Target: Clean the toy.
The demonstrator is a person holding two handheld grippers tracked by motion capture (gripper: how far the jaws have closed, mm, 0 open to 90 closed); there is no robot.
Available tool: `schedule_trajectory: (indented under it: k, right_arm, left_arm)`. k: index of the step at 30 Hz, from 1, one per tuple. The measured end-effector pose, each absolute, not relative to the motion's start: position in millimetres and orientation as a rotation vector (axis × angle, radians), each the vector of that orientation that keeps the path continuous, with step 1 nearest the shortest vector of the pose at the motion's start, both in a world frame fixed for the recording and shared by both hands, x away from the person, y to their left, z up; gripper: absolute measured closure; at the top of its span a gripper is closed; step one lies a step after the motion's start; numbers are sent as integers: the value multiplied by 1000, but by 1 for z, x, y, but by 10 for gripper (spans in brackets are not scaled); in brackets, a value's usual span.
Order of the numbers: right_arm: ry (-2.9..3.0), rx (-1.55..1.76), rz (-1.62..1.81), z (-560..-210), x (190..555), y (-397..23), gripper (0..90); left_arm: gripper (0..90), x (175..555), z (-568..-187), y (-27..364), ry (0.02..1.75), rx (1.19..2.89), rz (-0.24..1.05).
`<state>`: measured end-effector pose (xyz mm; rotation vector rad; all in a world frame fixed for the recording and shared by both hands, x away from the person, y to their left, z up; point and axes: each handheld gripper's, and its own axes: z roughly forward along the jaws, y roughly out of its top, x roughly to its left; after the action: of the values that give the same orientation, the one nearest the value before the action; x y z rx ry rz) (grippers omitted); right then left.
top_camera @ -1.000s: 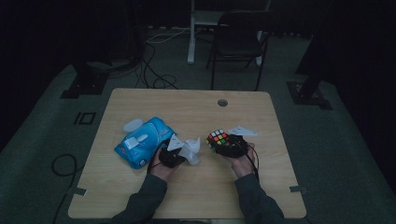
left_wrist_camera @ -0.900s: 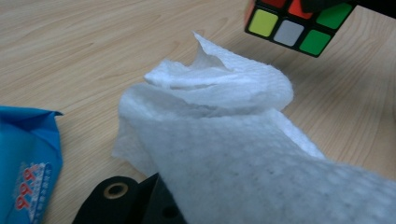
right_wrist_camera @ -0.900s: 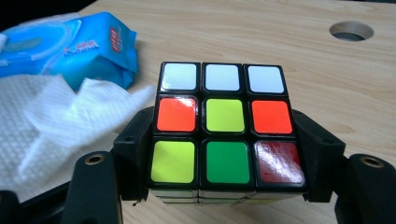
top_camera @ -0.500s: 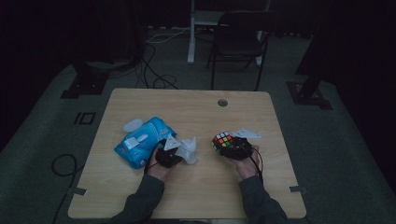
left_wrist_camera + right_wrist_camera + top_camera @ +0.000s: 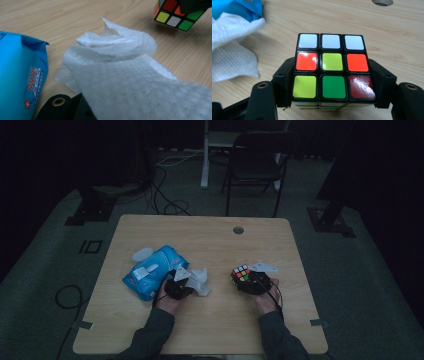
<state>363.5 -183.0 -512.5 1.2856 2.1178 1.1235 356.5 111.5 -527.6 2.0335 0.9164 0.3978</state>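
A crumpled white wipe (image 5: 198, 280) (image 5: 120, 75) rises from between the jaws of my left gripper (image 5: 179, 287). The wipe drapes over the jaws and hides all but one black finger (image 5: 60, 103). These jaws have just been opening a little, with the wipe still between them. My right gripper (image 5: 252, 282) (image 5: 333, 75) is shut on a colour cube (image 5: 241, 274) (image 5: 332, 67), with one jaw on each side. The cube's top face shows white, orange, yellow, green and red tiles. It also appears in the left gripper view (image 5: 175, 15), just above the table.
A blue pack of wipes (image 5: 150, 275) (image 5: 17, 75) lies left of the left gripper, its white flap (image 5: 142, 254) open. The wooden table (image 5: 210, 240) has a cable hole (image 5: 238, 229) at its far side. A chair (image 5: 260, 160) and floor cables stand beyond.
The right gripper with the cube has edged slightly to the right. The wipe at the left gripper has shifted a little and changed shape. Both hands stay in much the same place.
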Motion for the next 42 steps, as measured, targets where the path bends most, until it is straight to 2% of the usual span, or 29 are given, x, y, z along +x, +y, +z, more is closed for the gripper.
schedule_trajectory:
  k: [24,31,33,37,42]
  right_arm:
    - [2113,1321,1015,-529,359,-194,339]
    - [2123,1309,1007,-529,359,-194,331]
    - [2133,1313,1028,-529,359,-194,284]
    - [2151,1333,1019,-530,360,-195,122]
    - [2160,1321,1030,-530,358,-196,109]
  left_arm:
    - [772,358,-538,120,970,2044,370]
    - [732,356,-541,125,985,2041,363]
    - [720,356,-542,126,990,2035,362]
    - [689,355,-542,127,993,2031,362]
    - [639,354,-544,128,998,2024,348]
